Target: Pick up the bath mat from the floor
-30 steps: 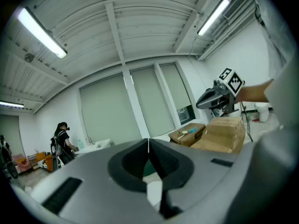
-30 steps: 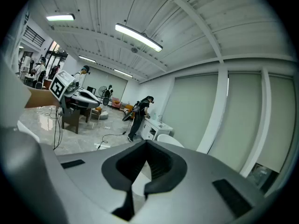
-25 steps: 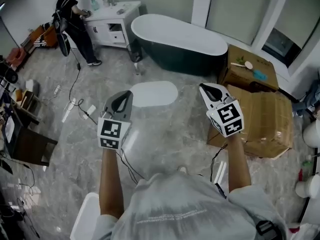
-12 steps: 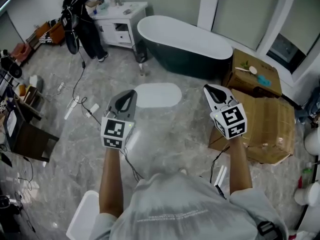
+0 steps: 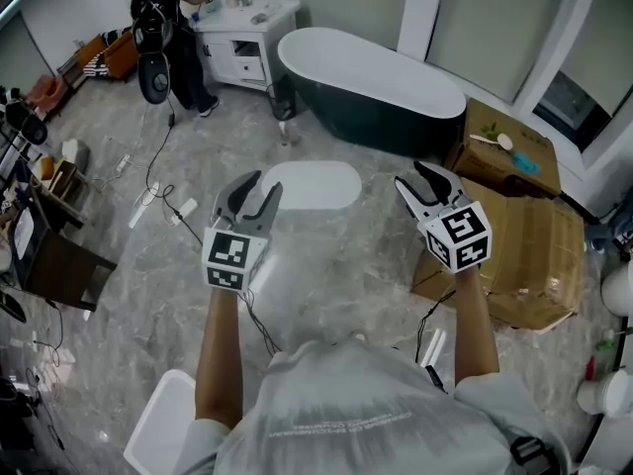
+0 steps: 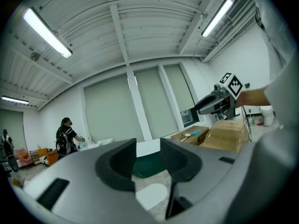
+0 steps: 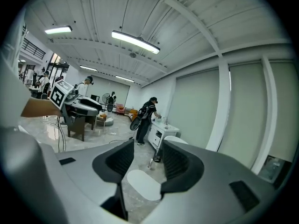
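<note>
Head view, nearest: left gripper [image 5: 259, 184] and right gripper [image 5: 415, 178] held in the air, both with jaws opening and empty. Farther ahead, flat on grey floor [image 5: 336, 255], well apart from both: white oval bath mat [image 5: 312, 184]. Beyond: dark bathtub [image 5: 371, 92].

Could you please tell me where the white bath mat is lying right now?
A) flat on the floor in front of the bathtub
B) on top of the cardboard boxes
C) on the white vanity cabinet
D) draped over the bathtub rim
A: the bath mat lies flat on the grey floor, just in front of the dark-sided bathtub and apart from the cardboard boxes.
</note>
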`<state>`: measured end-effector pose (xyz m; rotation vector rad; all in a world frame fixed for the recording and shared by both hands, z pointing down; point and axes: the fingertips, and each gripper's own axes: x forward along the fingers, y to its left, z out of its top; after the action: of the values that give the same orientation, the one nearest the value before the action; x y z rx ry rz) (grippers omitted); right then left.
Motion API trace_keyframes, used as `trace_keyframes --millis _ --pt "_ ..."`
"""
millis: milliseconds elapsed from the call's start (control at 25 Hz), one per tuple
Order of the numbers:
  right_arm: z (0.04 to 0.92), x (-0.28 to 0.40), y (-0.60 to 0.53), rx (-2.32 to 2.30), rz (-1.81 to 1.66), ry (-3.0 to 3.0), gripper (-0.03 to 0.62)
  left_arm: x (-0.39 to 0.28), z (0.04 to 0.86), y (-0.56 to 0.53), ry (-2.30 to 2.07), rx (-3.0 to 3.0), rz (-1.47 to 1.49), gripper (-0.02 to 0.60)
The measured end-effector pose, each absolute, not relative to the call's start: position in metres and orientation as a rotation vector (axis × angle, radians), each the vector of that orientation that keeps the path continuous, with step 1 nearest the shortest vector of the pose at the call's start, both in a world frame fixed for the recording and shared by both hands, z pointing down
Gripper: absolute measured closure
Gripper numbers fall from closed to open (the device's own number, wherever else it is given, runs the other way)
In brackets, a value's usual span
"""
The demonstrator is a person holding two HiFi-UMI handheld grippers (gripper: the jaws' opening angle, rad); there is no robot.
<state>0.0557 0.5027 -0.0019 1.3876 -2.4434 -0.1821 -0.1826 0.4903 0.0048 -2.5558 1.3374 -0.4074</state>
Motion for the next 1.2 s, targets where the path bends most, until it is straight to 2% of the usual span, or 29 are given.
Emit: trace_keyframes --millis 80,240,720,1200 --pt "0.001 0.060 0.501 1.379 -0.168 -2.451 0.392 -0.176 0.006 0.491 1.313 -2.560 -0.410 0.406" --pt "0.005 0.075 0.496 1.356 -0.174 -2.455 0.382 -0.159 0.019 0.492 1.282 -2.569 -0.460 0.362" --pt "0.027 0.133 0.474 1.300 -0.204 -2.489 0.382 -0.108 0.044 0.485 1.396 -2.533 -0.544 0.360" --pt "0.051 0.140 0.397 1.269 -0.146 -2.494 0.382 -0.099 0.059 0.412 1.402 -2.544 -0.600 0.360"
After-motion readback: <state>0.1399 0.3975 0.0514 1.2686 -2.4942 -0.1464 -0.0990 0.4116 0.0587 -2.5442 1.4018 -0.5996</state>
